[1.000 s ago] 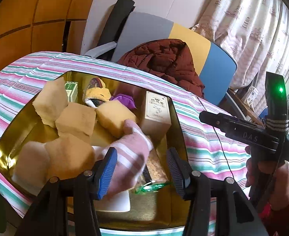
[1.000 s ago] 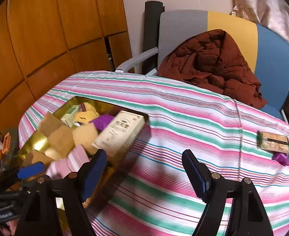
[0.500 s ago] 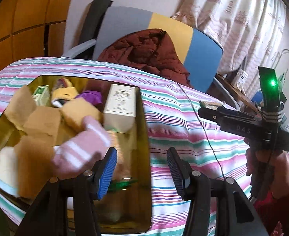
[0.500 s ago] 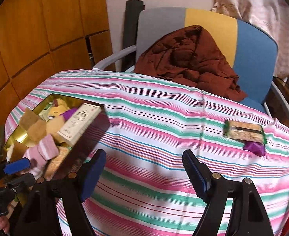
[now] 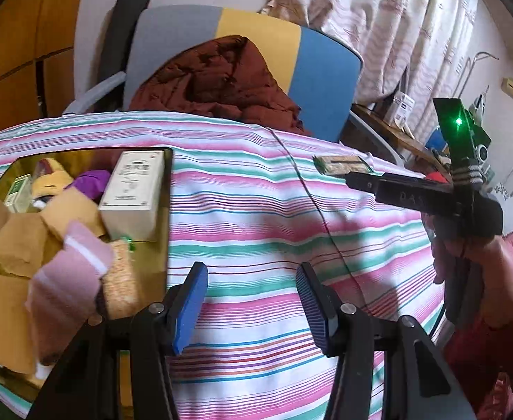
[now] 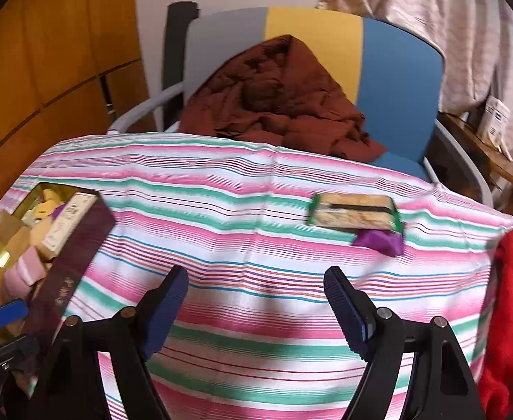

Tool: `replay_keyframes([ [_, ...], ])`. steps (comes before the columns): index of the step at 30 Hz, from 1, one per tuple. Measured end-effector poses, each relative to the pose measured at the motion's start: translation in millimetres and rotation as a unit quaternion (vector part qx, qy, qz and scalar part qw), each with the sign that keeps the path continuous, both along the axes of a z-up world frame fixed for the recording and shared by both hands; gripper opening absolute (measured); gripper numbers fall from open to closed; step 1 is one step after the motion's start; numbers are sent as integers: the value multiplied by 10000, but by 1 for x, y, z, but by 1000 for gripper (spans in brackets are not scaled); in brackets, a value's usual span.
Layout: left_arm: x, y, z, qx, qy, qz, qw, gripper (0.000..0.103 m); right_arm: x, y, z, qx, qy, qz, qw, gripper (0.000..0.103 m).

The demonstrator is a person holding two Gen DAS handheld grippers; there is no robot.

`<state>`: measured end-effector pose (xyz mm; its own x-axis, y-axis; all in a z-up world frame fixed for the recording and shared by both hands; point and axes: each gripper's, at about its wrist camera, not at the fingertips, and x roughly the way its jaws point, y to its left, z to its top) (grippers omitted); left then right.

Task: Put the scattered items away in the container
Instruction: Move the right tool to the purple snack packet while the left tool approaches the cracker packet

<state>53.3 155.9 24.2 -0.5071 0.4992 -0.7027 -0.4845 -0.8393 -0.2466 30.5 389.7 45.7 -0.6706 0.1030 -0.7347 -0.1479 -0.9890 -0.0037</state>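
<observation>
A gold-lined box (image 5: 160, 245) (image 6: 81, 245) sits at the left of the striped table, packed with tan sponges (image 5: 15, 241), a pink striped sock (image 5: 71, 276), a white carton (image 5: 134, 189) and a purple piece (image 5: 92, 180). Out on the cloth lie a green-edged snack packet (image 6: 352, 211) (image 5: 342, 165) and a purple wrapper (image 6: 378, 241) touching its near corner. My left gripper (image 5: 253, 306) is open and empty over bare cloth, just right of the box. My right gripper (image 6: 256, 309) is open and empty, the packet beyond its fingers.
A grey, yellow and blue chair (image 6: 396, 80) with a dark red jacket (image 6: 273, 105) stands behind the table. Wooden panels are at the left, curtains at the right. A red cloth (image 6: 511, 297) hangs at the table's right edge. A side shelf (image 5: 396, 133) holds small boxes.
Both grippers have swung right, away from the box and over the striped cloth. The pink sock now lies in the box, clear of my left fingers. The packet has come closer in the right view.
</observation>
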Motion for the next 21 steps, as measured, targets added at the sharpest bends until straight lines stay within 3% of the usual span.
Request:
replay_keyframes([
  [12, 1, 27, -7, -172, -104, -295, 9994, 53, -1, 57, -15, -83, -336, -589, 9977, 83],
  [16, -3, 34, -10, -219, -175, -311, 9991, 53, -3, 79, -24, -311, -500, -755, 9954, 83],
  [21, -8, 41, -14, -259, -258, -318, 9988, 53, -14, 128, -30, -611, -599, -1364, 9870, 88],
])
